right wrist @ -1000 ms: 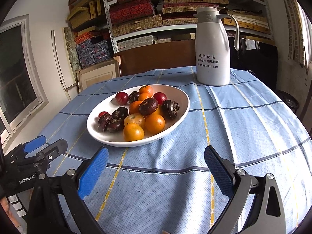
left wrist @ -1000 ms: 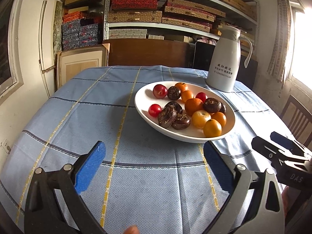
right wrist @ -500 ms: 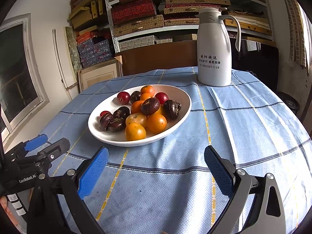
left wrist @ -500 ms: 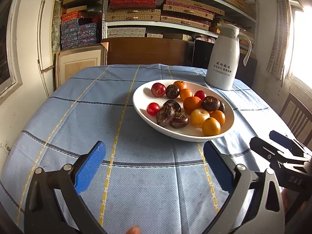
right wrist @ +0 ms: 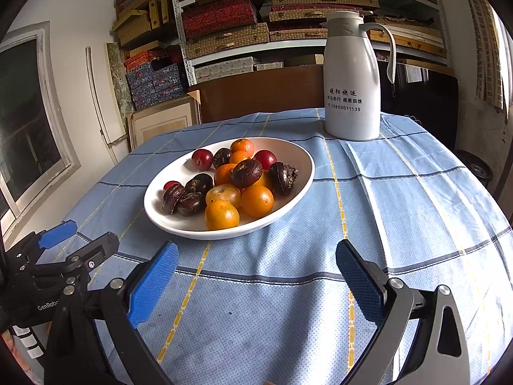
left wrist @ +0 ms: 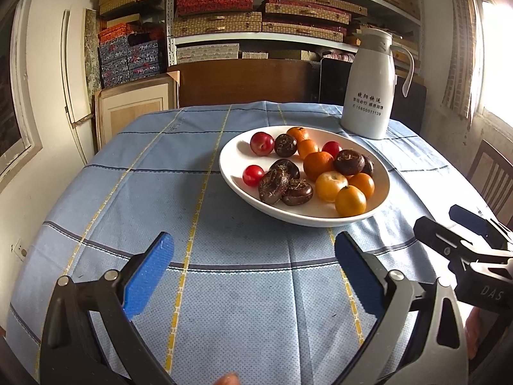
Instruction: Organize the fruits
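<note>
Room: shelves of patterned red, gold and blue boxes (left wrist: pixel 221 25) stand behind a round surface under a light-blue cloth with yellow and dark stripes (left wrist: pixel 144 173).
Fruit: we see small orange citrus (left wrist: pixel 350 201), red plum-like fruit (left wrist: pixel 262 143) and dark brown, rough-skinned fruit (left wrist: pixel 274 186) mixed together in one wide, shallow white ceramic dish (left wrist: pixel 234 173); none lies on the cloth.
Left gripper (left wrist: pixel 253 271): blue-padded jaws spread wide and empty, hovering low over the cloth, short of the dish.
Right gripper (right wrist: pixel 255 271): jaws likewise spread wide and empty, near the dish's near rim.
Stage: all fruit in one dish fits either a heap gathered up or a mix still to be sorted by kind; we cannot settle which.
Doing it well: should any fruit be lifted, we would take one from the top of the heap, close the pads across its widest part, and squeeze lightly, since round fruit rolls and neighbours shift.
Writing: the tall white plastic thermos jug with a curved handle (right wrist: pixel 351 80) carries printed Chinese characters, too small for us to read surely, above the number 15850011139.
Gripper marks: "GenRobo…" shows, cut off, on the left gripper's body in the right view; "DAS" on the right gripper's body in the left view.
</note>
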`<state>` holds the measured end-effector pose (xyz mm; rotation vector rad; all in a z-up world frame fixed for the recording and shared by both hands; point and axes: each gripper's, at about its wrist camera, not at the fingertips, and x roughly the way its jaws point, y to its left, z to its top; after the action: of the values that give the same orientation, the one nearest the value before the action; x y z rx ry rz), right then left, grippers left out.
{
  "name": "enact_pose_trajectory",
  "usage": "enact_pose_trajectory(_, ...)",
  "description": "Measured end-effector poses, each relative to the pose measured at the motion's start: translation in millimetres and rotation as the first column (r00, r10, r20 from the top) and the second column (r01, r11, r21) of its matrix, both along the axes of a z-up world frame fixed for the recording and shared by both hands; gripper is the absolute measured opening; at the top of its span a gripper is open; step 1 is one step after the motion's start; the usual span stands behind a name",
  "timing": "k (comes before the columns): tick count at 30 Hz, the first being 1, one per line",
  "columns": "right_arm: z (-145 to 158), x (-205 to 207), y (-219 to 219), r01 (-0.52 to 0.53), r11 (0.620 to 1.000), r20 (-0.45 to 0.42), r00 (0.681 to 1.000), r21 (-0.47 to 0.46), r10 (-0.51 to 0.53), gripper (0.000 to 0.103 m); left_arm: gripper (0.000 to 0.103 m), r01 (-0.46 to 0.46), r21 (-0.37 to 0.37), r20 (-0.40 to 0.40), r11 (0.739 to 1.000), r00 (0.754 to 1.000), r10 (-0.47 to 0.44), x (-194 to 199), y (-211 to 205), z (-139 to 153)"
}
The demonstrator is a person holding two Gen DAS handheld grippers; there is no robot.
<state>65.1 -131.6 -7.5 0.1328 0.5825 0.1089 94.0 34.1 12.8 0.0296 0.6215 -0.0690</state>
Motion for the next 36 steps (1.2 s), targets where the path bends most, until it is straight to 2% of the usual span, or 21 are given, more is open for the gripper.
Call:
enact_pose_trajectory(6, -0.3, 0.6, 1.0, -0.003, 1.000, -0.002, 1.000, -0.001, 0.003, 0.099, 0.098, -0.018, -0.012, 0.004, 1.000, 1.000, 0.018, -1.2, 3.3, 2.2)
enact_pose_trajectory(36, -2.0, 1.3, 2.6, -0.003, 1.000, -0.011, 1.000, -0.008, 0.003, 0.099, 0.098, 0.013, -0.002, 0.008, 1.000, 1.000, -0.013, -2.7, -2.9, 4.6)
